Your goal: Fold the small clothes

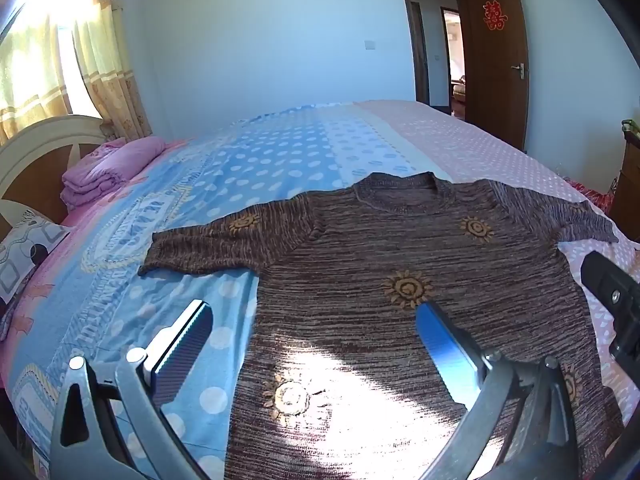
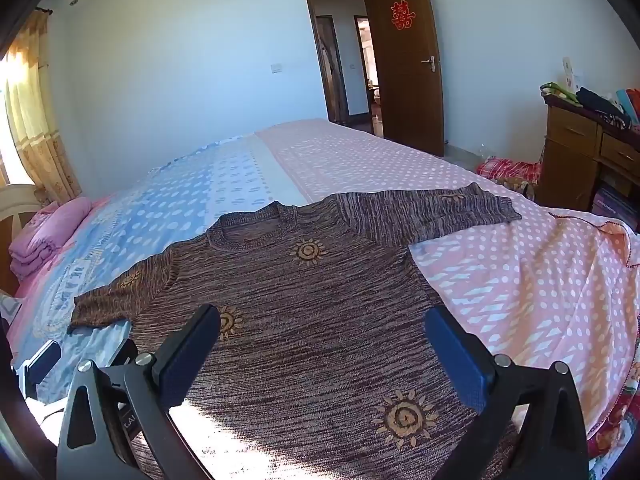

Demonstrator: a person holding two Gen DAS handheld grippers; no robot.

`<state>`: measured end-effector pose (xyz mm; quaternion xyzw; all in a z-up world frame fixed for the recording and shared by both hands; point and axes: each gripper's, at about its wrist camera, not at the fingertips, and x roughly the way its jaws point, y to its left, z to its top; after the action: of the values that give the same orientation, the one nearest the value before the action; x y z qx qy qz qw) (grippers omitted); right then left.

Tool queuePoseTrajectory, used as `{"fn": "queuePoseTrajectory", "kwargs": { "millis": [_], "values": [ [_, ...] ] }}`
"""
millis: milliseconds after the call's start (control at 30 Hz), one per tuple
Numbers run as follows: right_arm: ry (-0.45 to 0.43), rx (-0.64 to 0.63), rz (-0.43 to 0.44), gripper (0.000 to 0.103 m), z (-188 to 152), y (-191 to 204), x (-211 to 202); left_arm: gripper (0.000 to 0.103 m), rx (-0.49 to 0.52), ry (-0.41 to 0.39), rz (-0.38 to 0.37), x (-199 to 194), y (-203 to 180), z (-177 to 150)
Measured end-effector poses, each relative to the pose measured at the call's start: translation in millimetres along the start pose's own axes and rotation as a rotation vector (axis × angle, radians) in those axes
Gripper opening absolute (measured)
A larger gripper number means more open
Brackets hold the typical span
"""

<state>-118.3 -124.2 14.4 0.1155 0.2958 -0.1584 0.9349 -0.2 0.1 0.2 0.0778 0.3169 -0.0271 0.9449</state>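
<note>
A small brown knit sweater (image 1: 380, 264) with orange sun motifs lies flat, face up, on the bed, sleeves spread to both sides, neck away from me. It also shows in the right wrist view (image 2: 320, 304). My left gripper (image 1: 316, 320) is open and empty, hovering over the sweater's lower left part, its left finger over the blue sheet. My right gripper (image 2: 322, 332) is open and empty above the sweater's lower middle. The right gripper's body shows at the right edge of the left wrist view (image 1: 616, 300).
The bed (image 2: 520, 264) has a blue dotted sheet on the left and pink dotted one on the right. Folded pink bedding (image 1: 108, 168) lies by the headboard. A wooden dresser (image 2: 588, 152) stands at right, an open door (image 2: 408, 60) behind.
</note>
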Motion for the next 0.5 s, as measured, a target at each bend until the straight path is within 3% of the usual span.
{"fn": "queuePoseTrajectory", "kwargs": {
  "millis": [500],
  "values": [
    [0.008, 0.005, -0.007, 0.102, -1.3, -3.2, -0.3, 0.103, 0.003, 0.001, -0.001, -1.8, -0.5, 2.1]
  ]
}}
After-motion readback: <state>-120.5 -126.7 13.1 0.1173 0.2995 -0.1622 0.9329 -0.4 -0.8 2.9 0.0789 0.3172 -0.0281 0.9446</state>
